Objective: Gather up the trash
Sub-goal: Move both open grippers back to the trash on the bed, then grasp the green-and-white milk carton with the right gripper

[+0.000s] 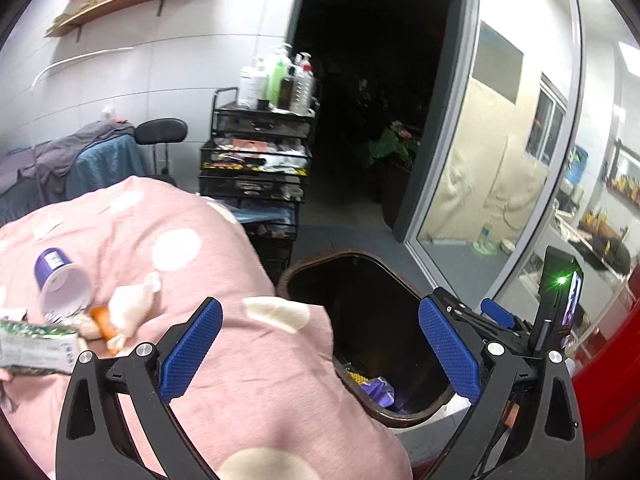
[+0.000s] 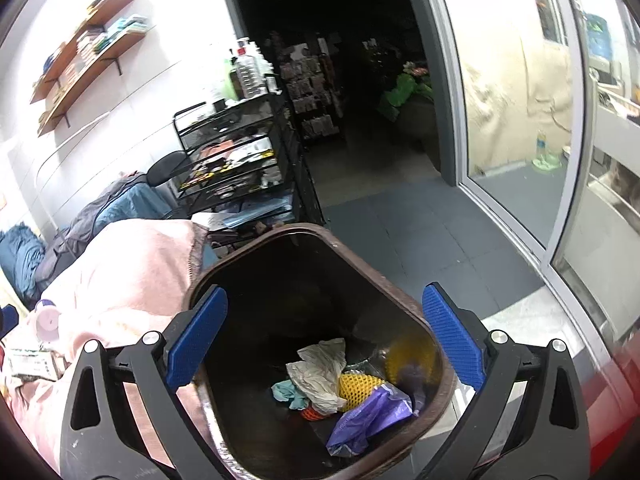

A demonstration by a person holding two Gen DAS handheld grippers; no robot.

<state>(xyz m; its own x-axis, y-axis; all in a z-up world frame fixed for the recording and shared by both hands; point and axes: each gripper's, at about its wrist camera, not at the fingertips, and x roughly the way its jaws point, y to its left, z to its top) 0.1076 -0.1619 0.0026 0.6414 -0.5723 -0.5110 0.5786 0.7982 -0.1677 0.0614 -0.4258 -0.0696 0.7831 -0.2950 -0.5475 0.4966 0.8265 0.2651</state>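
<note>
A brown trash bin [image 2: 384,288] stands beside a pink blanket [image 1: 200,248]. In the bin lie crumpled white paper [image 2: 320,376], yellow foam net [image 2: 360,388], a purple wrapper [image 2: 368,416] and a teal scrap [image 2: 288,394]. My right gripper [image 2: 324,340] is open and empty, right over the bin. My left gripper [image 1: 320,348] is open and empty above the blanket edge, with the bin [image 1: 360,272] on its right. On the blanket at left lie a purple and white paper cup [image 1: 60,280] on its side, white tissues [image 1: 132,304], an orange scrap [image 1: 102,320] and a green and white box [image 1: 36,344].
A black mesh cart [image 1: 260,152] with bottles on top stands behind the blanket. A dark doorway [image 1: 372,80] and a glass door [image 1: 500,140] are beyond the bin. A chair with draped clothes [image 1: 80,156] is at left. Something red [image 1: 600,380] is at right.
</note>
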